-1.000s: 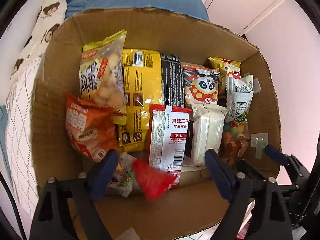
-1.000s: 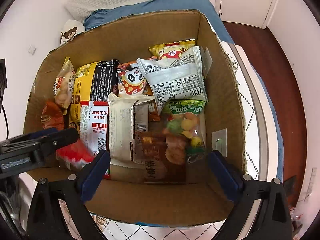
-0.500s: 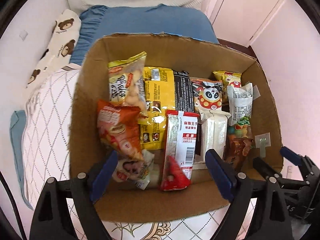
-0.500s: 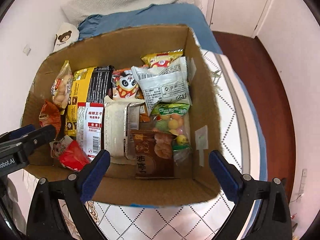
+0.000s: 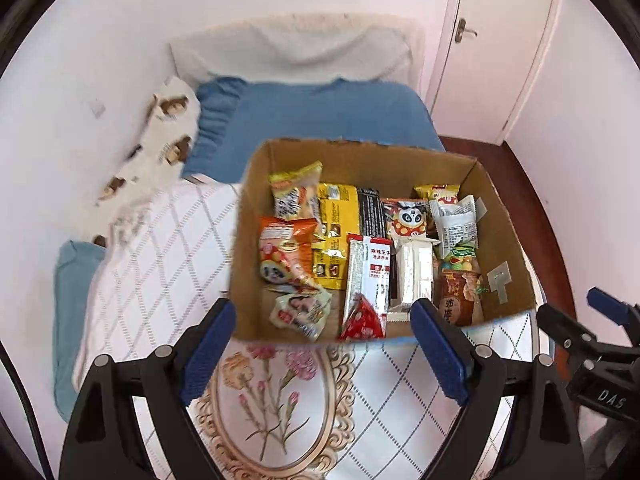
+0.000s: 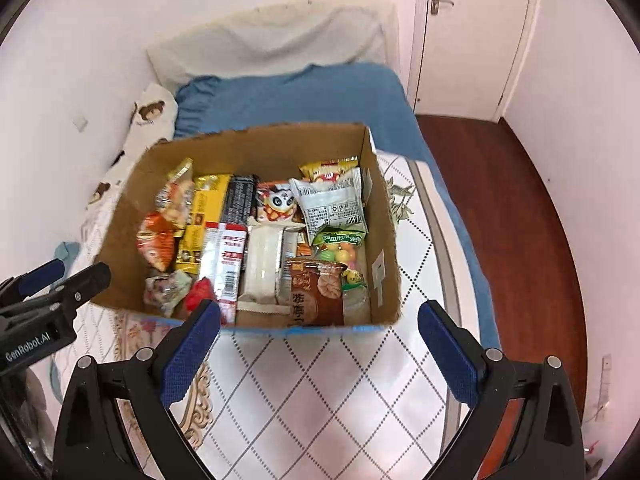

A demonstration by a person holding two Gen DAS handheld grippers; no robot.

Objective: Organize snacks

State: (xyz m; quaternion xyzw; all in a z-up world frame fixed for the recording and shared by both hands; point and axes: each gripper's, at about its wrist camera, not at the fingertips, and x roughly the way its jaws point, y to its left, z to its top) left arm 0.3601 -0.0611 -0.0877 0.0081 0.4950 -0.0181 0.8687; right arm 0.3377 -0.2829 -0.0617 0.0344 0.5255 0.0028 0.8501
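Observation:
A cardboard box [image 5: 504,240] stands on the bed and holds several snack packets. Among them are a small red packet [image 5: 362,320] at the front, a red-and-white strip pack [image 5: 370,268], a yellow bag [image 5: 334,232] and a panda packet [image 5: 408,218]. The box [image 6: 386,240] and the red packet [image 6: 200,292] also show in the right wrist view. My left gripper [image 5: 324,352] is open and empty, held above and in front of the box. My right gripper [image 6: 320,356] is open and empty, also in front of the box.
The box sits on a white quilt with a diamond pattern [image 6: 340,384] and a flower print [image 5: 272,392]. A blue pillow [image 5: 316,112] and a bear-print cushion [image 5: 164,128] lie behind it. Dark wood floor [image 6: 520,220] and a door [image 6: 468,32] are to the right.
The small red packet has dropped from between my left gripper's fingers into the box front. Both grippers have pulled back and up, away from the box.

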